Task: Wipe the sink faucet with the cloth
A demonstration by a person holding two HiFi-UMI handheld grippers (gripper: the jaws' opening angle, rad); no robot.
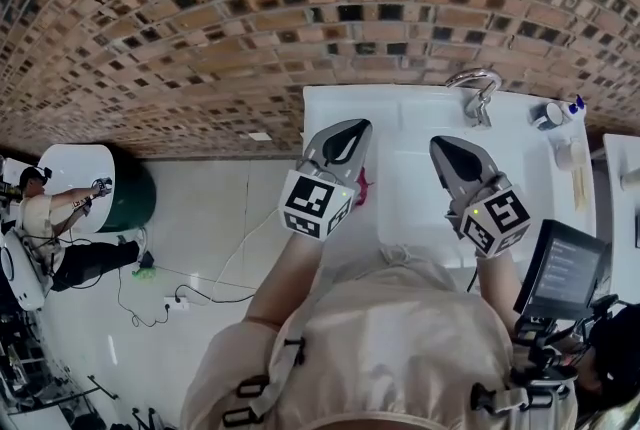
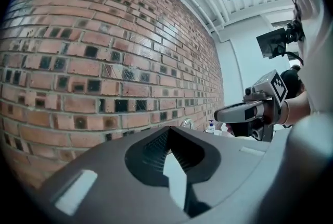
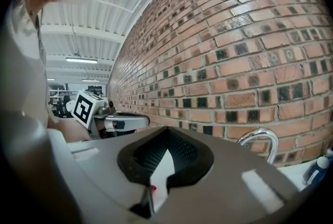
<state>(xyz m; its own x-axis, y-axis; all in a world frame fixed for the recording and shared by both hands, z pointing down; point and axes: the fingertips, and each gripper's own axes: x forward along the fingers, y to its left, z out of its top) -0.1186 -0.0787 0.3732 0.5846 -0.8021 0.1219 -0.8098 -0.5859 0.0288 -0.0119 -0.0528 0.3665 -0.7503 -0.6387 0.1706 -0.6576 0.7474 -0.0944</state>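
1. Against the brick wall (image 1: 200, 8), right of centre in the head view, sits a white sink (image 1: 415, 113) with a curved chrome faucet (image 1: 478, 90) at its back edge.
2. The left gripper (image 1: 348, 136) hangs over the sink's left part and points toward the wall. Its own view shows the jaws closed tip to tip with nothing between them. Only white surface shows through the opening behind the tips.
3. The right gripper (image 1: 452, 154) hangs over the middle of the sink, just below the faucet in the frame and apart from it. Its jaws also meet at the tips and are empty.
4. The two grippers stand side by side, apart from each other, each with its marker cube toward the person holding them.
5. The cloth (image 1: 361, 185), red, peeks out at the left gripper's right edge, over the white sink. Most of it is hidden by the gripper, and I cannot tell whether it touches the gripper.
6. In the right gripper view the faucet arches up at the right of the frame, in front of the bricks, with the left gripper at the left of the frame.
7. At the upper right of the head view, a blue-topped bottle (image 1: 575, 106) stands on the counter beside the faucet.
8. At the far left of the head view, a person (image 1: 45, 218) is beside a round white table (image 1: 85, 173), with cables (image 1: 190, 293) on the floor nearby. A dark screen (image 1: 568, 268) shows at the lower right.
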